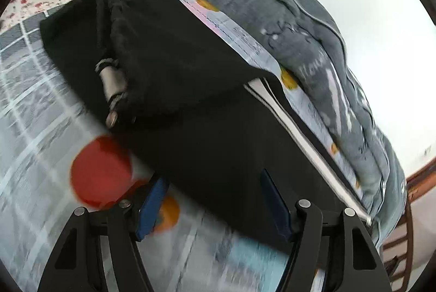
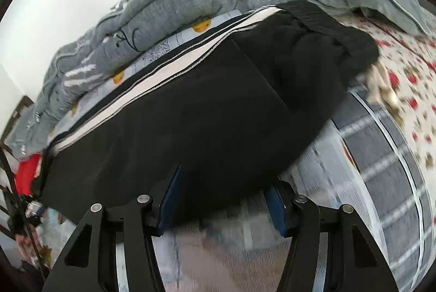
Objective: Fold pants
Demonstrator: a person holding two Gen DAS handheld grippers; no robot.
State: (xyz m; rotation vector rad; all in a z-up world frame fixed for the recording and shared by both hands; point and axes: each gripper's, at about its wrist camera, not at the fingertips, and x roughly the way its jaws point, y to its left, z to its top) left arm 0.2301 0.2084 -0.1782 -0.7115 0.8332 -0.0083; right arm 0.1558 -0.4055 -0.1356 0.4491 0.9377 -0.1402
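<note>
Seen first from the left wrist, the black pants point(image 1: 190, 90) lay lengthwise on the grid-patterned bedsheet point(image 1: 32, 90), a white side stripe point(image 1: 297, 134) along their far edge beside the rumpled grey quilt point(image 1: 272, 6). The left gripper point(image 1: 215, 204) stood with its blue fingers point(image 1: 151, 207) apart, straddling the near edge of the fabric without clamping it. From the right wrist, the pants point(image 2: 190, 112) spread across the bed, waistband point(image 2: 327, 22) towards the floral sheet point(image 2: 408, 79). The right gripper point(image 2: 223, 202) likewise stood spread at the garment's near hem, gripping nothing.
</note>
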